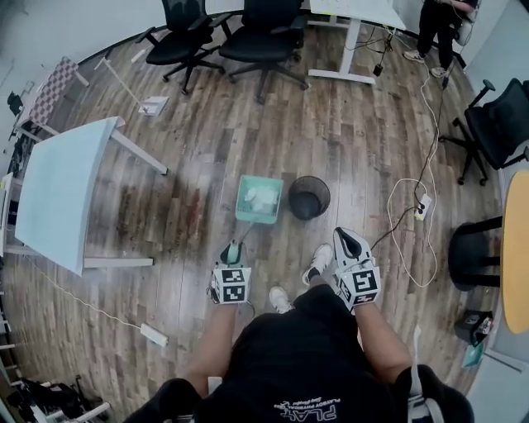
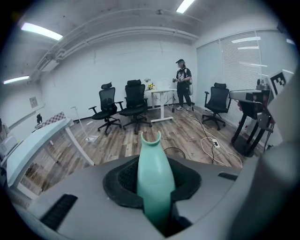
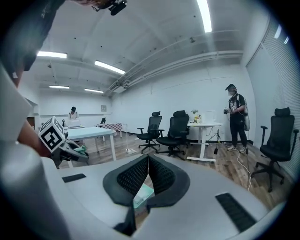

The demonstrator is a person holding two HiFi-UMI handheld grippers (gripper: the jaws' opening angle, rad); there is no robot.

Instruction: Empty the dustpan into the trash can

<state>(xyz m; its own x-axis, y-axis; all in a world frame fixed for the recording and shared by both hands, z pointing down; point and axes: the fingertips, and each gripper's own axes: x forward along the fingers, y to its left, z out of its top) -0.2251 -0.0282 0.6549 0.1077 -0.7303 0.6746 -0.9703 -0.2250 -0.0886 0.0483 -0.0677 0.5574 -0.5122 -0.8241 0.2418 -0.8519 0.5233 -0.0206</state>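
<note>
A teal dustpan (image 1: 259, 198) with white scraps in it hangs just above the wooden floor, its pan to the left of the black mesh trash can (image 1: 309, 197). The pan's long handle (image 2: 152, 168) runs back to my left gripper (image 1: 232, 249), which is shut on it; in the left gripper view the handle fills the gap between the black pads (image 2: 124, 180). My right gripper (image 1: 351, 244) is held beside the can on its near right, shut, its pads meeting at the tips with nothing between them. Part of the dustpan (image 3: 143, 194) shows below the right gripper (image 3: 148, 161).
A pale table (image 1: 58, 190) stands at the left. Black office chairs (image 1: 186, 37) and a white desk (image 1: 355, 12) are at the back, where a person (image 1: 438, 25) stands. A white cable and power strip (image 1: 421, 206) lie right of the can. My shoes (image 1: 318, 260) are just behind it.
</note>
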